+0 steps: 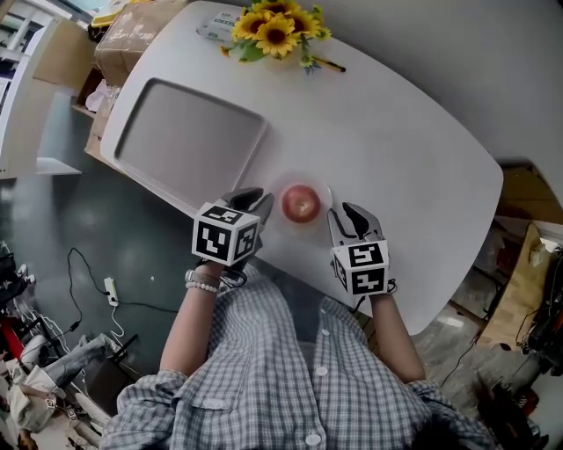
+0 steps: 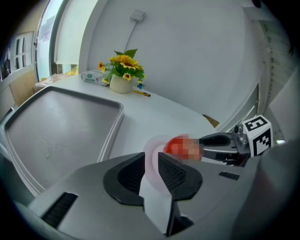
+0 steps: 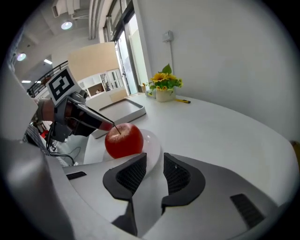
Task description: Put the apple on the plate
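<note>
A red apple (image 1: 301,203) sits on a small white plate (image 1: 326,193) near the front edge of the white table. My left gripper (image 1: 258,200) is just left of the plate and my right gripper (image 1: 346,214) just right of it. Both point toward it. In the left gripper view the jaws (image 2: 150,161) stand a narrow gap apart with nothing gripped, and the plate (image 2: 152,149) and apple (image 2: 174,145) lie just beyond them. In the right gripper view the jaws (image 3: 154,164) are also narrowly parted and empty, with the apple (image 3: 123,139) on the plate (image 3: 152,144) ahead.
A large grey tray (image 1: 189,132) lies on the table to the left of the plate. A pot of sunflowers (image 1: 277,26) and a pen (image 1: 330,63) are at the far edge. Cardboard boxes (image 1: 132,35) stand beyond the table's left end.
</note>
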Available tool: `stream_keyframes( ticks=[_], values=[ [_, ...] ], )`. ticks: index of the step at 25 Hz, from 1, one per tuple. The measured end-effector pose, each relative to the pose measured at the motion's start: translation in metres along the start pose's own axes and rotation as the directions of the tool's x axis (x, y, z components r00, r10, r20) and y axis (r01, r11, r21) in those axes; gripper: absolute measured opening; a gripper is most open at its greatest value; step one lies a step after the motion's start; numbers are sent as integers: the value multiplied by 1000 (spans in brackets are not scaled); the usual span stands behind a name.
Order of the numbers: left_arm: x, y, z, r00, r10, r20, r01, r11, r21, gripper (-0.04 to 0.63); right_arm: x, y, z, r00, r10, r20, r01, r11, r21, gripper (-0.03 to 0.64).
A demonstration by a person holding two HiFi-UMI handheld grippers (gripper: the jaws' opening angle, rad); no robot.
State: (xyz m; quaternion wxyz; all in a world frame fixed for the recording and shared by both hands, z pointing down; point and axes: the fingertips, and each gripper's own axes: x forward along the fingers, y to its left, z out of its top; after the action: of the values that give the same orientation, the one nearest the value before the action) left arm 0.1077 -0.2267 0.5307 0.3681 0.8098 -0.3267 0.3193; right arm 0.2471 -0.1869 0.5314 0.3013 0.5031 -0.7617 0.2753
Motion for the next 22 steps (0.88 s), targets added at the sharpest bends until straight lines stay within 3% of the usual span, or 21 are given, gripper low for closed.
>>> stream_keyframes(
  ticks=[8, 14, 18, 22],
  values=[
    [23, 12, -22, 996, -5, -93, 2, 1000, -30, 94, 19, 2, -16, 997, 31, -69, -26, 996, 83, 97],
    [30, 17, -28, 994, -21, -112, 15, 998, -54, 94, 24, 3, -23, 992, 33, -118, -13, 986, 167, 97],
    [29, 18, -28, 993, -36, -113, 28, 997, -70, 92, 25, 4, -27, 986, 56, -155, -12, 963, 270, 97],
    [30, 21, -28, 991, -47, -129, 38, 996, -76, 92, 26, 9, -32, 981, 92, -173, -17, 919, 394, 95]
  ],
)
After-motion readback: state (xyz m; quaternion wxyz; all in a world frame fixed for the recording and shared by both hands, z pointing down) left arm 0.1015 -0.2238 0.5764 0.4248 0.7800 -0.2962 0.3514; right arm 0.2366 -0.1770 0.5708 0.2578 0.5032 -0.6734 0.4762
